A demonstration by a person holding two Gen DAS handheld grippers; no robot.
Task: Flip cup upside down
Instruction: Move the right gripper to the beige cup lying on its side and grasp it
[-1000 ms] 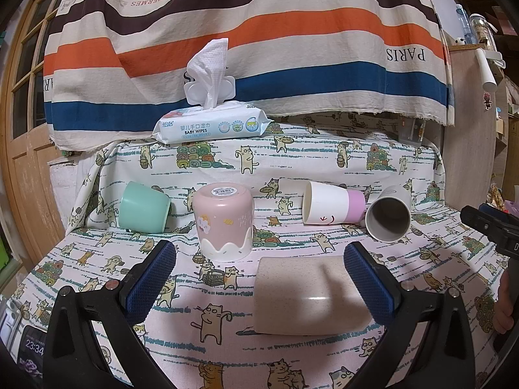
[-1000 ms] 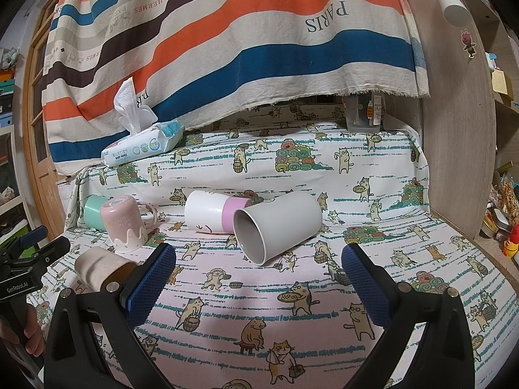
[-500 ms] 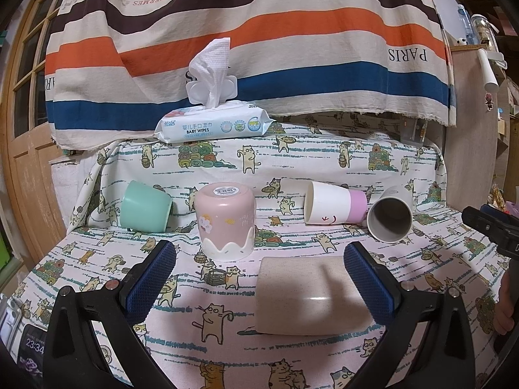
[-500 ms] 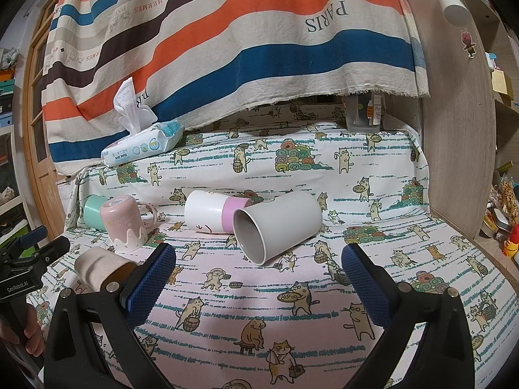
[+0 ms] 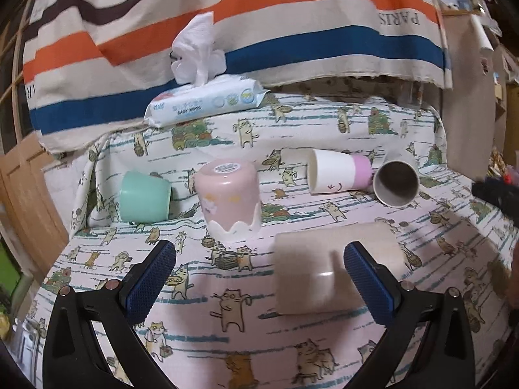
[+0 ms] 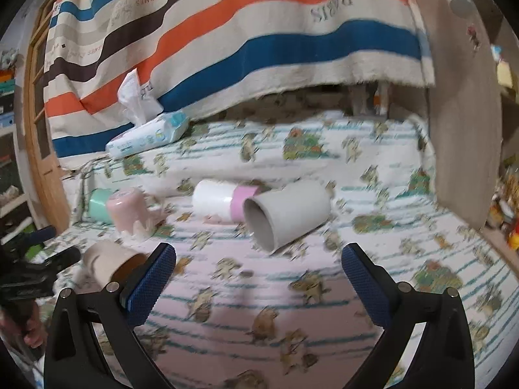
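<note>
A beige cup (image 5: 324, 265) lies on its side on the cat-print cloth, just ahead of my open left gripper (image 5: 259, 262), behind its right finger. It also shows in the right wrist view (image 6: 107, 261). A grey cup (image 6: 285, 215) lies on its side, mouth towards me, ahead of my open, empty right gripper (image 6: 258, 267); it also shows in the left wrist view (image 5: 395, 183). A white-and-lilac cup (image 5: 337, 171) lies on its side beside it. A pink cup (image 5: 228, 201) stands upside down. A mint cup (image 5: 144, 196) lies on its side at the left.
A pack of baby wipes (image 5: 204, 100) sits on the raised back ledge under a striped cloth (image 5: 259, 16). A wooden panel (image 6: 464, 129) stands at the right and a wooden door (image 5: 29, 188) at the left. The left gripper (image 6: 35, 265) shows in the right wrist view.
Both views shifted and the right one is blurred: both grippers are moving. The beige cup now sits further right between the left fingers. All cups lie as before.
</note>
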